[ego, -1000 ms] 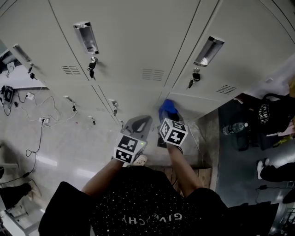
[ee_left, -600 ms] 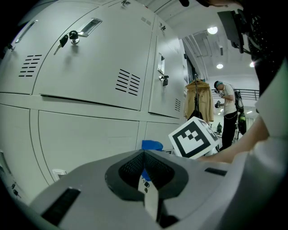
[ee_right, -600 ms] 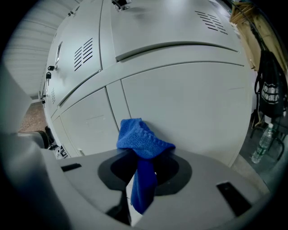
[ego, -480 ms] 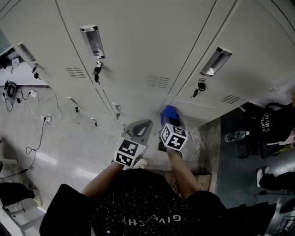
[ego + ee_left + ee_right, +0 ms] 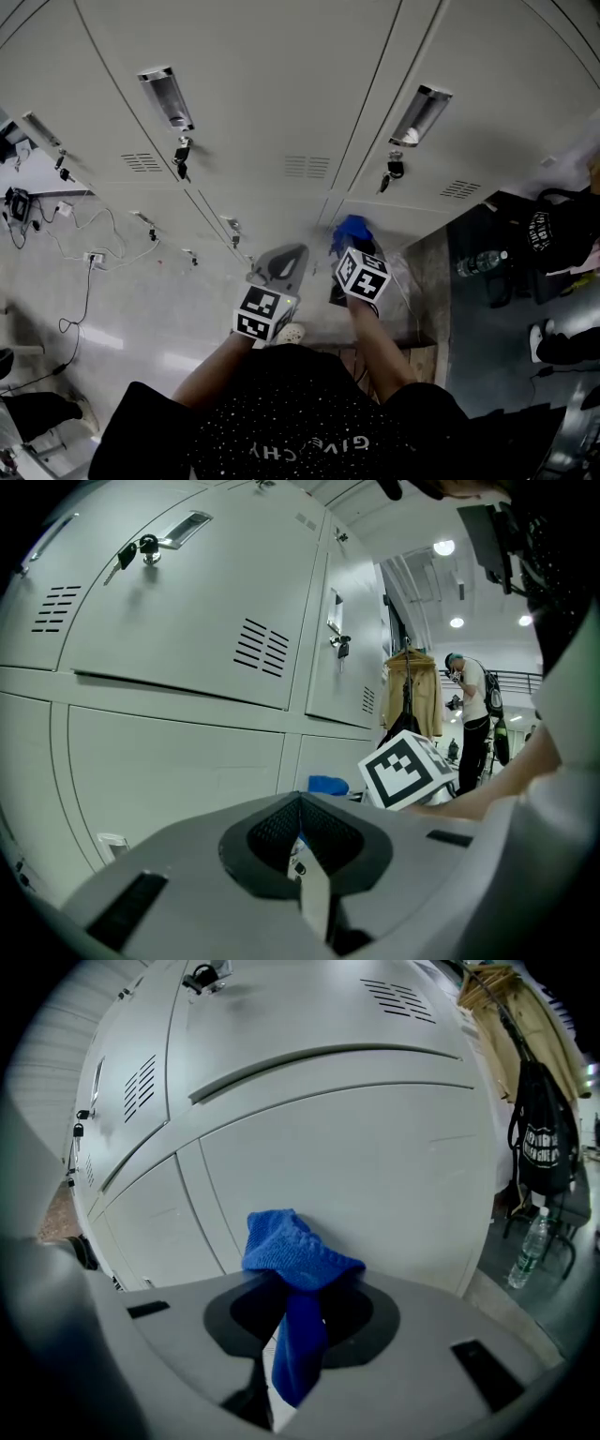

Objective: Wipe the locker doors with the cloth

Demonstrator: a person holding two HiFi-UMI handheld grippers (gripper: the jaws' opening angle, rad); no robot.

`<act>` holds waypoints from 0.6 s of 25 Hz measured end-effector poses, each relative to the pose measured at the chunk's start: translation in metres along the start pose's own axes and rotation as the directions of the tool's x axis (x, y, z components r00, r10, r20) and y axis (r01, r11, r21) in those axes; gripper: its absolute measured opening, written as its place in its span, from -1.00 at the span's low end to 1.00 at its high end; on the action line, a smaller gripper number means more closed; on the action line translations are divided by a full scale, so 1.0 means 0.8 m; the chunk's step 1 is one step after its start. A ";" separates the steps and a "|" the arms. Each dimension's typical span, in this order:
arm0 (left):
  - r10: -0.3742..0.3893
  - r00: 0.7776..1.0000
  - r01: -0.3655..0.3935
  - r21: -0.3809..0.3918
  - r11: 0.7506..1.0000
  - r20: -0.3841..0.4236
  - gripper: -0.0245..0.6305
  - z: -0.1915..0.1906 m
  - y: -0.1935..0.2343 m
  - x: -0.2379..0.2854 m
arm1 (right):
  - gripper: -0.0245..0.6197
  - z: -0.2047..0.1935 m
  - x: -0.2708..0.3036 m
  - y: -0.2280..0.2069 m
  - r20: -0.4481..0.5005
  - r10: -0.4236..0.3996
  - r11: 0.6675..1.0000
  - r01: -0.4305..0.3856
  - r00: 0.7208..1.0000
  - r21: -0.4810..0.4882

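Blue cloth (image 5: 298,1258) is pinched tight in the right tongs (image 5: 292,1340), with its bunched end up against a lower locker door (image 5: 375,1176), close to the seam between two lower doors. Left tongs (image 5: 302,860) are closed on nothing and held alongside, off the lockers. Further out, a water bottle (image 5: 531,1246) and black bag (image 5: 542,1143) sit past the end of the lockers.

Left tongs (image 5: 300,803) closed, empty; right tongs (image 5: 287,1283) extended further, clamped on cloth (image 5: 292,1244)

Pale glossy floor (image 5: 141,319) with trailing cables (image 5: 84,277) — round ceiling lights (image 5: 443,547), a tan coat (image 5: 412,700) hanging.
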State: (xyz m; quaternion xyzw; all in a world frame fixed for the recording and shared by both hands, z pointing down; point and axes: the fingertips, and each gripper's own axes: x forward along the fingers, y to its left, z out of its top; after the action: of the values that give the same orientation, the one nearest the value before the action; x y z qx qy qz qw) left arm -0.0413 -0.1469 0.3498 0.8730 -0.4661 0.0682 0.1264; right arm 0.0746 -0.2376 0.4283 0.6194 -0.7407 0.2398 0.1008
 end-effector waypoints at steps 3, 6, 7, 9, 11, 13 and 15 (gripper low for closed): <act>-0.006 1.000 0.006 0.005 1.000 -0.004 -0.90 0.000 -0.001 0.003 | -0.67 0.001 -0.001 -0.013 0.002 -0.025 1.000 0.025 1.000 0.012; -0.021 1.000 0.021 0.009 1.000 -0.006 -0.90 0.000 -0.006 0.007 | -0.67 0.002 -0.004 -0.026 0.001 -0.050 0.998 0.050 0.999 0.025; -0.026 1.000 0.026 0.011 1.000 -0.007 -0.90 0.000 -0.008 0.008 | -0.67 0.002 -0.004 -0.030 0.001 -0.057 0.998 0.057 0.998 0.027; -0.039 0.999 0.039 0.016 0.999 -0.011 -0.90 0.000 -0.012 0.011 | -0.67 0.003 -0.005 -0.037 0.003 -0.069 0.997 0.069 0.998 0.031; -0.048 0.999 0.048 0.019 0.999 -0.015 -0.90 -0.001 -0.015 0.013 | -0.67 0.005 -0.005 -0.045 0.005 -0.083 0.996 0.082 0.997 0.033; -0.053 0.998 0.053 0.019 0.998 -0.020 -0.90 -0.003 -0.017 0.015 | -0.67 0.006 -0.006 -0.054 0.005 -0.098 0.994 0.098 0.995 0.039; -0.058 0.998 0.058 0.021 0.998 -0.024 -0.90 -0.003 -0.019 0.016 | -0.67 0.007 -0.007 -0.064 0.006 -0.113 0.993 0.113 0.994 0.046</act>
State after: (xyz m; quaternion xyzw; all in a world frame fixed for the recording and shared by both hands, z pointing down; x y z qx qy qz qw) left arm -0.0213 -0.1484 0.3530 0.8867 -0.4383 0.0796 0.1242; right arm 0.1261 -0.2412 0.4326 0.6635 -0.6993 0.2478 0.0970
